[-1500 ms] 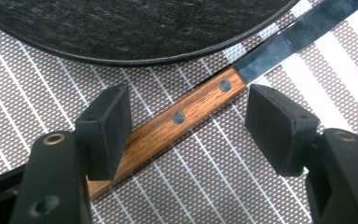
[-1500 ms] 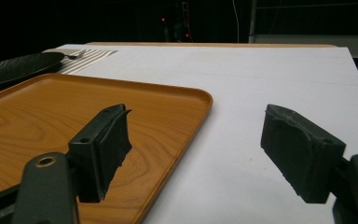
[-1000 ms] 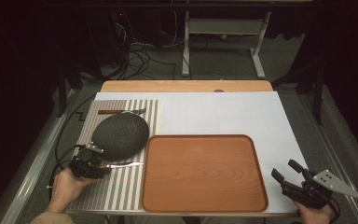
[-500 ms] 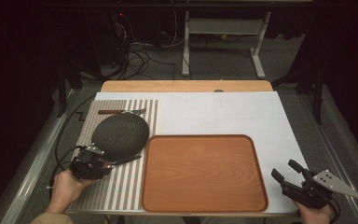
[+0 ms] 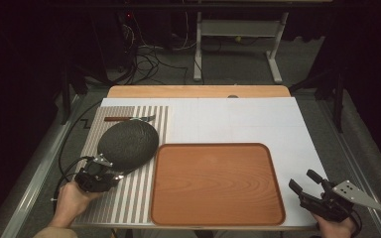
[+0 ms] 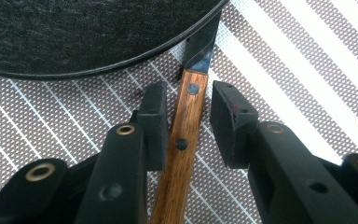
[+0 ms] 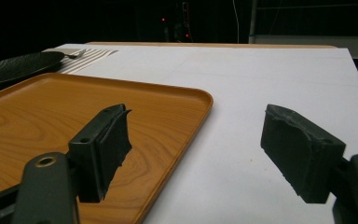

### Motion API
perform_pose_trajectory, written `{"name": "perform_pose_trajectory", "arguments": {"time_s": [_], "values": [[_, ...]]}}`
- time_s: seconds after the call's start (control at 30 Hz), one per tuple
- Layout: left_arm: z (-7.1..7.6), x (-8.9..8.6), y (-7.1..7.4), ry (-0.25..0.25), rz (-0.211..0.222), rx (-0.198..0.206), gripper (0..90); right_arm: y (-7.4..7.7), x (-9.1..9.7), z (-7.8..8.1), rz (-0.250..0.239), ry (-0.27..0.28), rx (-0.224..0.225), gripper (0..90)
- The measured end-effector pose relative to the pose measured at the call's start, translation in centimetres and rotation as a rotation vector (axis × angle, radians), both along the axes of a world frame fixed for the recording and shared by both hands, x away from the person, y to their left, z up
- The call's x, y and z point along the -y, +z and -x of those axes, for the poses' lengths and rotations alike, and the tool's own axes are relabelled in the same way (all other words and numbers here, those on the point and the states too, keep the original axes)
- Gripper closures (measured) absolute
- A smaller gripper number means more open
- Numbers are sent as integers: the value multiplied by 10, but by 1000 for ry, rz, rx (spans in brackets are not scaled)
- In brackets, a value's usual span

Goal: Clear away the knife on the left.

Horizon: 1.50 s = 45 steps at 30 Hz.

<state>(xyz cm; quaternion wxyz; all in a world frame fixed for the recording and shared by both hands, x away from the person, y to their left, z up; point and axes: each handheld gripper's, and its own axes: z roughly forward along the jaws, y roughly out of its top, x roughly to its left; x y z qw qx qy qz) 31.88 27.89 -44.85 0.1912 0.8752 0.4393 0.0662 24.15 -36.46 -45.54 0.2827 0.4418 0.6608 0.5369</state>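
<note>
A knife with a wooden handle lies on the striped placemat, and its blade runs under the rim of a dark round plate. My left gripper straddles the handle just short of the blade. Its jaws have just been closing: the left pad sits against the wood and a thin gap shows at the right pad. In the high view my left gripper rests at the plate's near edge. My right gripper stands open and empty over the white table by the tray's near right corner.
A fork with a reddish handle lies on the placemat behind the plate. The wooden tray has nothing on it. White tabletop stretches to the right and back. Cables and a desk frame stand on the dark floor beyond.
The left gripper's jaws have drawn closer together around the knife handle. Both hands have stayed where they were.
</note>
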Motion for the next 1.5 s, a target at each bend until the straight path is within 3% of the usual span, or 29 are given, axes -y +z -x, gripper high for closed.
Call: {"name": "perform_pose_trajectory", "arguments": {"time_s": [0.07, 0.2, 0.83, 1.5], "values": [[1, 2, 0, -8, -11, 6, 692, 0, 0, 0, 1, -1, 0, 240], [2, 3, 0, -22, -5, 2, 717, 0, 0, 0, 2, 1, 0, 240], [6, 10, 2, -43, -14, -10, 726, 0, 0, 0, 3, 1, 1, 241], [22, 13, -1, -25, 16, 33, 727, 0, 0, 0, 2, -3, 0, 241]]}}
